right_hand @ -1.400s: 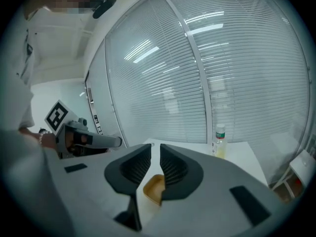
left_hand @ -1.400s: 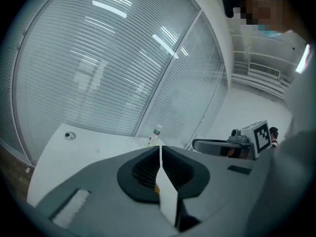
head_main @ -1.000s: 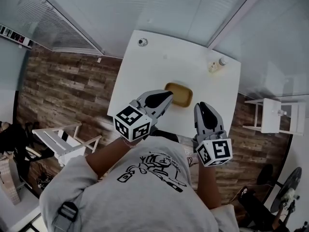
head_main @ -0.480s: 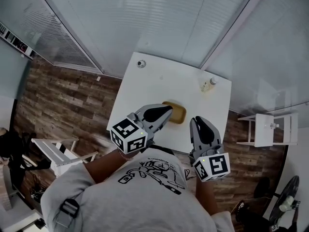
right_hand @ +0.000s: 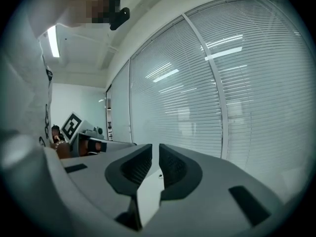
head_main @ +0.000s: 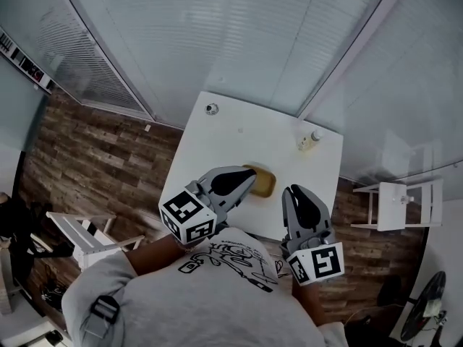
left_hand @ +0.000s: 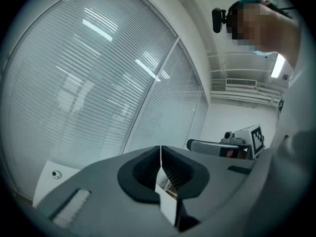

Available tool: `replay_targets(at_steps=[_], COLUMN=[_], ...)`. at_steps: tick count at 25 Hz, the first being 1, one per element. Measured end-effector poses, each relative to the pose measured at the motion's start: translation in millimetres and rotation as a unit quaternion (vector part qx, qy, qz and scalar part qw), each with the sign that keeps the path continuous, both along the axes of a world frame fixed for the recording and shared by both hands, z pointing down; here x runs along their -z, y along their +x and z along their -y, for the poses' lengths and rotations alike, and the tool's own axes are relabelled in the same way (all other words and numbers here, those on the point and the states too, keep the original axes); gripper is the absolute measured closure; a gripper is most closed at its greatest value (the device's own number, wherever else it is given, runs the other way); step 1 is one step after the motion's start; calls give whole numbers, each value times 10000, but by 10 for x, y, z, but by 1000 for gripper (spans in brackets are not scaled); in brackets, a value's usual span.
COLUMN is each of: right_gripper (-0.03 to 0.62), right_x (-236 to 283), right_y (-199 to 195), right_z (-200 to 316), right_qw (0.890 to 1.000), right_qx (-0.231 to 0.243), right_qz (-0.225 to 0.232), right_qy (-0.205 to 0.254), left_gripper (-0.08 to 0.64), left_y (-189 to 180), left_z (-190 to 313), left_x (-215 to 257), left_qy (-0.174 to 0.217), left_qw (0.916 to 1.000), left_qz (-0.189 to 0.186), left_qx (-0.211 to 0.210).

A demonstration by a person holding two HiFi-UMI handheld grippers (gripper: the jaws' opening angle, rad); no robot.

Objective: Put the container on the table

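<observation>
With the container (head_main: 265, 183) seemingly already set on the table (head_main: 239, 136) at frame centre, the left gripper (head_main: 249, 178) and right gripper (head_main: 293, 192) are being held at lower centre, jaws closed on nothing, so only withdrawal seems needed.

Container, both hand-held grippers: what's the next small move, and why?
Probably just pull both back toward the body and stop. The container sits flat on the table, so the placing looks done. The left hand-held gripper and right hand-held gripper are shut with nothing between their jaws.
</observation>
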State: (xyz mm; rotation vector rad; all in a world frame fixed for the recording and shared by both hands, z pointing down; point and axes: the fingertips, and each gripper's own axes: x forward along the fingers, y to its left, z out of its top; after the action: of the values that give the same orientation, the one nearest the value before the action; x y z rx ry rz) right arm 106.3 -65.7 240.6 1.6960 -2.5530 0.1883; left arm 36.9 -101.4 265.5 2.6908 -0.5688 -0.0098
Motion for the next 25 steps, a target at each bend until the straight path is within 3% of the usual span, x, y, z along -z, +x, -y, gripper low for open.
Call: replay_targets(at_steps=[25], right_gripper=[555], right_x=[77], right_y=[-44], right_z=[264], right_qw=[9999], right_qx=[-5], right_qz=[-60], right_qy=[157], left_gripper=[548], left_y=[66], left_z=[217], left_x=[-13], left_qy=[-83], left_qw=[9999], left_qz=[-81], left_qx=[-71])
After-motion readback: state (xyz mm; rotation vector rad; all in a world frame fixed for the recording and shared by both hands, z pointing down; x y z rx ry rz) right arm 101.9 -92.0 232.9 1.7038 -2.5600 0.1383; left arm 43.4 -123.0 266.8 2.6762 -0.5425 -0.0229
